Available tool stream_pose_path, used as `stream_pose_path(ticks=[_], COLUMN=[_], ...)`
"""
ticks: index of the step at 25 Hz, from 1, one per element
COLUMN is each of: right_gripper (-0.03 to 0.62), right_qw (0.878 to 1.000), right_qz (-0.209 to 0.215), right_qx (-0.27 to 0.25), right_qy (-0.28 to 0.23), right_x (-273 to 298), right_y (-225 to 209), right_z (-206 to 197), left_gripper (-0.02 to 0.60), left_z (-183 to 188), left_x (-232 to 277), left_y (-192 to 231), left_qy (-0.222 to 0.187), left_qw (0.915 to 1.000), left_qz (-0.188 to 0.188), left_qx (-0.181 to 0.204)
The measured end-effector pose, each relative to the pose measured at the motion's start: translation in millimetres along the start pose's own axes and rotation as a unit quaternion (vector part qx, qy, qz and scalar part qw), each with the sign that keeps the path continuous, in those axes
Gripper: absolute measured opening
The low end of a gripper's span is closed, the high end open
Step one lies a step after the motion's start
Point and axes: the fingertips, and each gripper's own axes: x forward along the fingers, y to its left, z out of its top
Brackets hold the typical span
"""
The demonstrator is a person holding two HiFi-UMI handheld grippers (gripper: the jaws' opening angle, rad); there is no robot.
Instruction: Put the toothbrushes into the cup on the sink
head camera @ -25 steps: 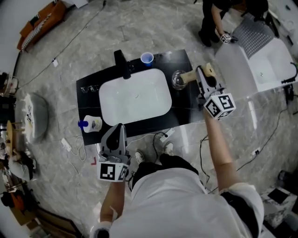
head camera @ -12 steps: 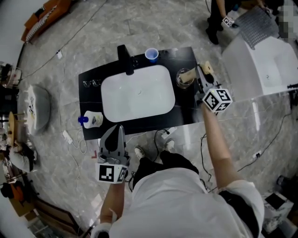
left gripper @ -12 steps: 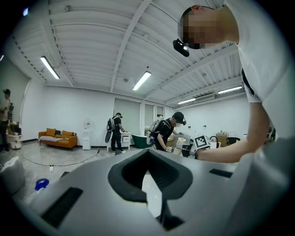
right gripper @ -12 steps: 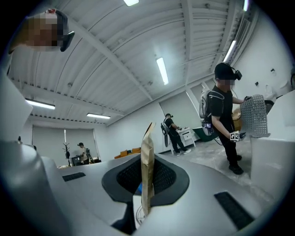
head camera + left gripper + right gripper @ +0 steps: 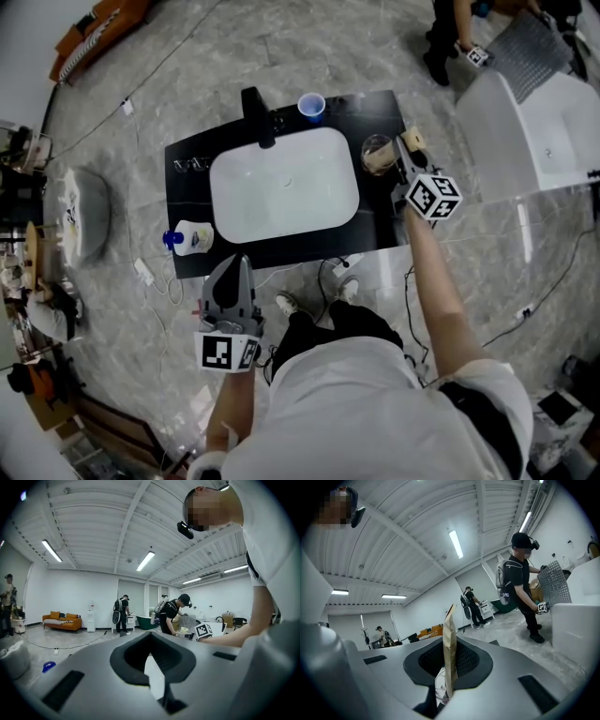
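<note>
A clear glass cup stands on the black sink counter, right of the white basin. My right gripper is just right of the cup, shut on a flat tan toothbrush package. The package's far end reaches over the cup's mouth. In the right gripper view the package stands edge-on, clamped between the jaws of the right gripper. My left gripper hangs in front of the counter's near edge, shut and empty. In its own view the left gripper points out into the room.
A blue cup and the black faucet stand at the back of the counter. Glasses and a soap bottle lie at its left. A white bathtub is to the right, and cables run on the floor.
The right gripper has carried the tan package's end from beside the glass cup to over its mouth. The left gripper has stayed put.
</note>
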Motion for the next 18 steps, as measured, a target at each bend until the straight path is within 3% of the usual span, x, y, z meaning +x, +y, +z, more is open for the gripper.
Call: stream_pose_path(ticks=[9,10,12,18], right_gripper=[0.048,0.057,0.142,0.186], right_qw=[1.0,0.999,0.999,0.998], right_qz=[-0.007,-0.009,-0.01,-0.028], right_qx=[0.006,0.007,0.013,0.024], right_qy=[0.03,0.035,0.045,0.049], right_x=[3,3,3,-20], right_y=[-12,-14,-18,-24], right_z=[-19,-20,-23,-21], left_gripper=[0.002,0.002,0.002,0.002], left_z=[0,0,0,1], left_x=[-7,-8,-8,-5], left_y=[3,3,4,3], left_qy=[-0.004,-0.004,-0.005,-0.015], left_qw=[1.0,1.0,1.0,0.9999], left_qz=[0.007,0.007,0.007,0.001], left_qx=[-0.002,-0.003,-0.004,-0.006])
